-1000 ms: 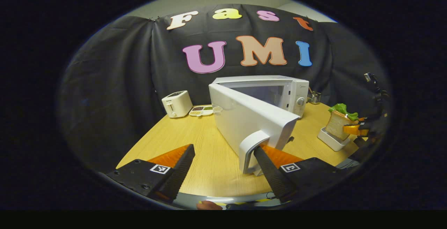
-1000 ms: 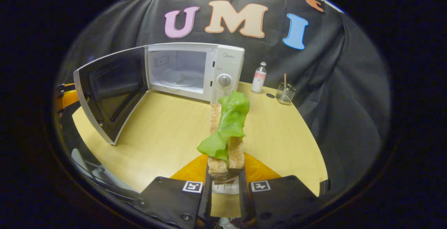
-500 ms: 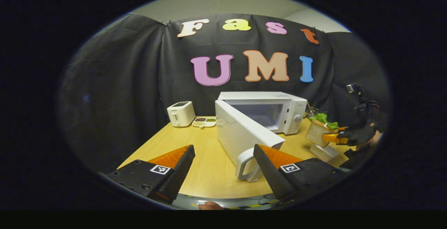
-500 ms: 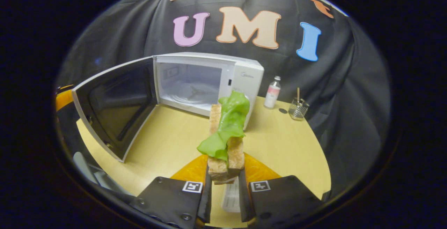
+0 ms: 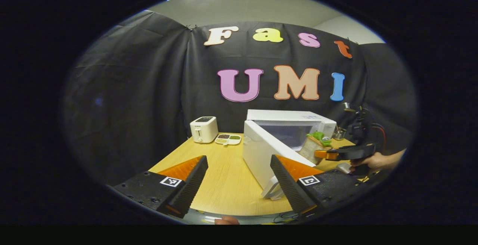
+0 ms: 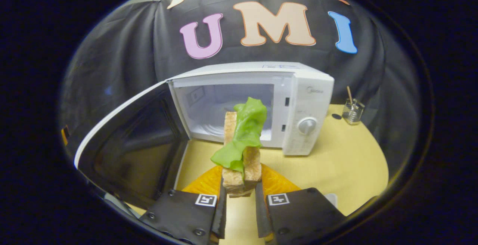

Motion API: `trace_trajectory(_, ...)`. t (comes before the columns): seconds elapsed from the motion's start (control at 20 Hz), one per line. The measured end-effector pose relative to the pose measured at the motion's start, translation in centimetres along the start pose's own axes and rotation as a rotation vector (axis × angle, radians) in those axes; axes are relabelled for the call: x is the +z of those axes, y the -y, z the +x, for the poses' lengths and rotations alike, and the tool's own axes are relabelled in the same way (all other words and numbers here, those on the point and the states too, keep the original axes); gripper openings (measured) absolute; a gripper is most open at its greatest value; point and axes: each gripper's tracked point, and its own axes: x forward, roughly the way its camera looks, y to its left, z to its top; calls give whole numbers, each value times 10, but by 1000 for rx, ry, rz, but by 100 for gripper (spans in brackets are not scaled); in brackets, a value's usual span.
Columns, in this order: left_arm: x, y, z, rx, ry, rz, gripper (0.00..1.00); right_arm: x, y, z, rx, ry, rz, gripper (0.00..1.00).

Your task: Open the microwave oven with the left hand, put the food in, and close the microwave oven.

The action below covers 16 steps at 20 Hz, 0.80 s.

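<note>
Now your right tongs [image 6: 237,215] are clamped on the sandwich [image 6: 242,151], which stands upright at the centre of the right gripper view, its long axis aimed at the open cavity of the microwave oven [image 6: 254,107] directly behind it. Your left tongs [image 5: 239,185] are spread apart and empty, beside the swung-out door [image 5: 269,155], so the right hand is nearer; push straight forward.

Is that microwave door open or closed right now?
Open. The microwave door is swung wide to the left, baring the empty cavity, with the sandwich held just in front of it.
</note>
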Motion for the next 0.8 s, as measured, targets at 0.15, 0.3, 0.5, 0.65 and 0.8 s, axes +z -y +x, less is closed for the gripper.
trace_trajectory(0.15,2,0,-1,-15,1,-7,98,9,-22,32,21,-17,160,35)
trace_trajectory(0.3,-1,-6,-2,-19,-8,7,98,27,-40,58,37,-6,325,35)
trace_trajectory(0.5,-7,-15,-1,-17,-27,-10,98,47,-58,87,37,8,481,35)
trace_trajectory(0.65,-19,-26,-1,8,-52,-20,98,46,-62,104,12,5,527,35)
trace_trajectory(0.8,-23,-34,-4,33,-66,-28,98,43,-68,121,-2,11,578,35)
